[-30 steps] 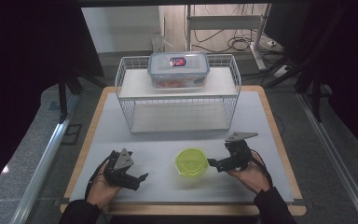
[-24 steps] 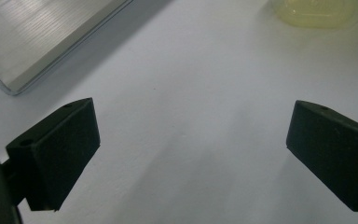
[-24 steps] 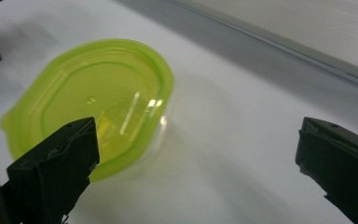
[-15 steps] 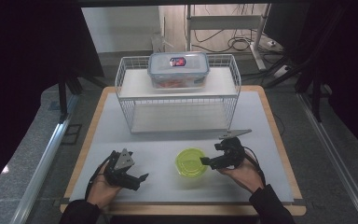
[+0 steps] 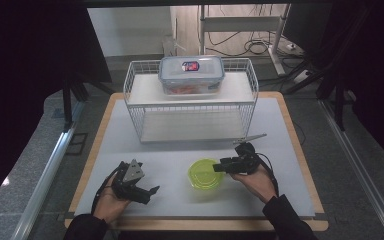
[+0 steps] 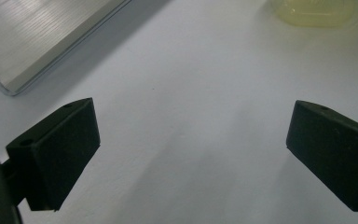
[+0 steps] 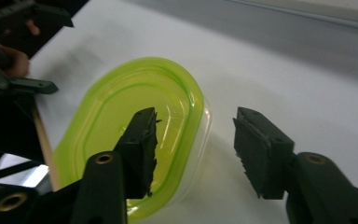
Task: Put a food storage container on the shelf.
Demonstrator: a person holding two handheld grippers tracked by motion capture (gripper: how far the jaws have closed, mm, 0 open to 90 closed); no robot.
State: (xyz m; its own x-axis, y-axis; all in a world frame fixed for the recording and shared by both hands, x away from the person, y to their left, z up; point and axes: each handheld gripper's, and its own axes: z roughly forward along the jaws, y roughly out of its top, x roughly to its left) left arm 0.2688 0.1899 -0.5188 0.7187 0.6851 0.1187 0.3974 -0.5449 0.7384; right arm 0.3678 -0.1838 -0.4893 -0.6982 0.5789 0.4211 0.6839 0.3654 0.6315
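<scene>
Straddling the green container's rim, right hand-held gripper — jaws closing, not gripping

Lidded tub before wire rack; box atop rack.

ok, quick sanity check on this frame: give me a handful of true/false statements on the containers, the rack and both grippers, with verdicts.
1. The green-lidded container sits on the table in front of the wire rack. True.
2. The clear lidded box stands on the rack's lower shelf. False: it is on the top shelf.
3. The right gripper has one jaw over the green lid and one outside the rim; its jaws have just been closing. True.
4. The left gripper is clamped on the green-lidded container. False: its jaws stand wide apart over bare table, with nothing between them.
5. The green-lidded container is lifted off the table. False: it rests on it.
</scene>
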